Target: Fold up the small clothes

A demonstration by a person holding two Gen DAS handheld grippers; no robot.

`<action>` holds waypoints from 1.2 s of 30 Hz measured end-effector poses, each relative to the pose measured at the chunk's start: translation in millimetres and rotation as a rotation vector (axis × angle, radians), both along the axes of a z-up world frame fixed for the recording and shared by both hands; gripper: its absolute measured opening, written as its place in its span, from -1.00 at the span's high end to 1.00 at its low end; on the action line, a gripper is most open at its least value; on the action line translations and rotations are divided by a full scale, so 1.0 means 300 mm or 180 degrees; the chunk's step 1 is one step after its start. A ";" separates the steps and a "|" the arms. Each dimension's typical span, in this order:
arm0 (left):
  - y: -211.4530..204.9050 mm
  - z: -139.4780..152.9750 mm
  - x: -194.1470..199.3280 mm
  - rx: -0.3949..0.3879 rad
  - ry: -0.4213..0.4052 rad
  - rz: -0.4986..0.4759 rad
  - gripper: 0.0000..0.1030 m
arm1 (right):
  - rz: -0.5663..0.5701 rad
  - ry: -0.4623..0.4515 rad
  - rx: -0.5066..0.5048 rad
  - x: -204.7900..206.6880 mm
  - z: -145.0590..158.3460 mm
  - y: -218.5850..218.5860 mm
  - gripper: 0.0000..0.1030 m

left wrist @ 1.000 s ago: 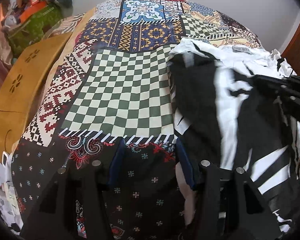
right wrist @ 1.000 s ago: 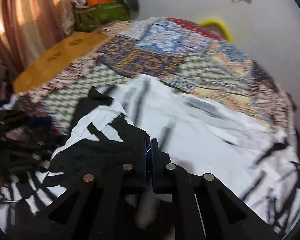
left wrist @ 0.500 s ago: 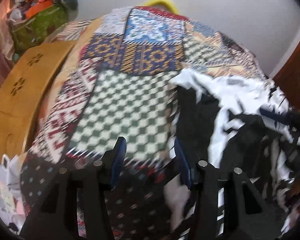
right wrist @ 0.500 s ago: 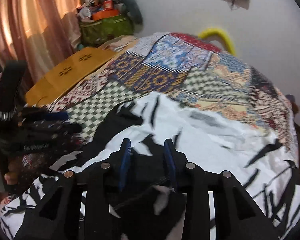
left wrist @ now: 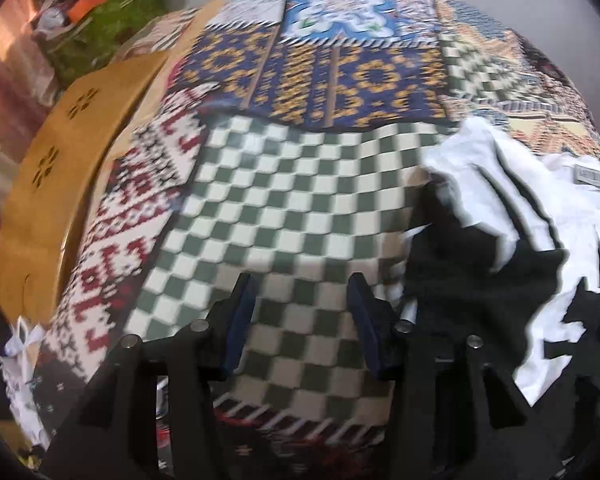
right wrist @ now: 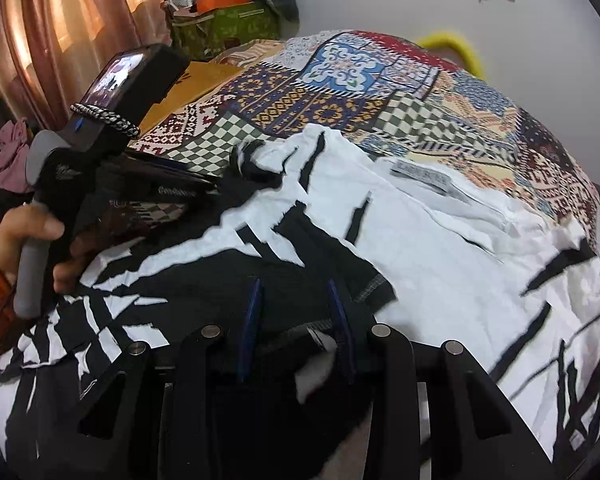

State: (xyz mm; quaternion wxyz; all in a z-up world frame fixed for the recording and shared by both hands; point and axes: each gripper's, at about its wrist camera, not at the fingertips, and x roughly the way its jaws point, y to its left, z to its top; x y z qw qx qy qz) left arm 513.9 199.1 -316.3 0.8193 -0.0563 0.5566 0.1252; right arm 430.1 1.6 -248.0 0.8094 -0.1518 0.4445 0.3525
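Observation:
A white shirt with jagged black patches lies spread on the patchwork bedspread, its neck label facing up. My right gripper hovers open over a folded black part of the shirt; the cloth lies under and between the fingers, and the pads do not press it. In the left wrist view the shirt is at the right. My left gripper is open over the green-and-white checked patch, just left of the shirt's edge, with nothing in it. A hand holds that left gripper.
A yellow-brown wooden board runs along the bed's left side. A green bag piled with clutter and pink curtains stand at the back left. A yellow curved object sits by the wall. White cloth lies off the near left corner.
My right gripper went from shut on the black cloth to open, and the cloth lies loose. My left gripper moved up the bed from the dark dotted patch onto the checked patch.

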 end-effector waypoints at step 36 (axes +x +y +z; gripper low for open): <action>-0.513 0.225 -0.271 -0.0211 -0.0283 -0.0735 -0.43 | -0.1976 -0.0186 0.0310 -0.123 0.145 -1.030 -0.06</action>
